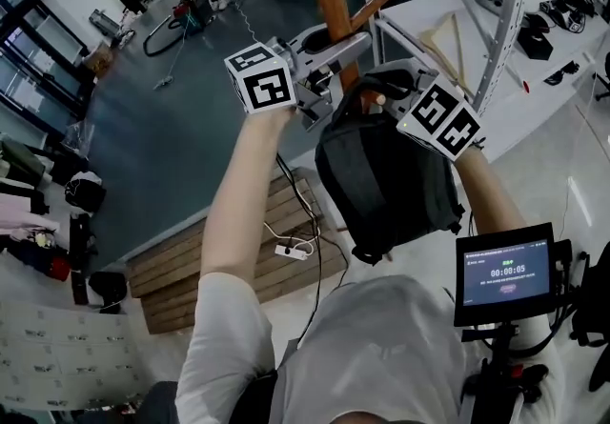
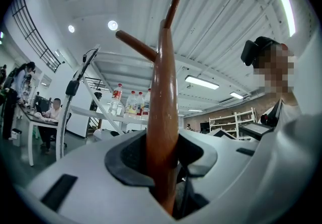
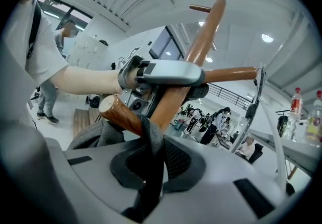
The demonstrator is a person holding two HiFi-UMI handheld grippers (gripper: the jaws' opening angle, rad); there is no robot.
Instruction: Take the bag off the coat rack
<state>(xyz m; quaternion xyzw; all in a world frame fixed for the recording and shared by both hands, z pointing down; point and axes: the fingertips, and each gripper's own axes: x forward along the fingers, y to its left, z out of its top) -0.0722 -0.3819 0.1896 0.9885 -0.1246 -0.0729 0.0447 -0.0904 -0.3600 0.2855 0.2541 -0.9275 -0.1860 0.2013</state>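
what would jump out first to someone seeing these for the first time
A dark backpack hangs mid-frame in the head view, its strap looped over a wooden peg. The right gripper pinches that strap right by the peg, while the left gripper clamps the upright pole of the coat rack.

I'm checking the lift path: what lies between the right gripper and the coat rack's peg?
The bag's dark strap: it loops over the peg and runs down between the jaws of the right gripper, as the right gripper view shows.
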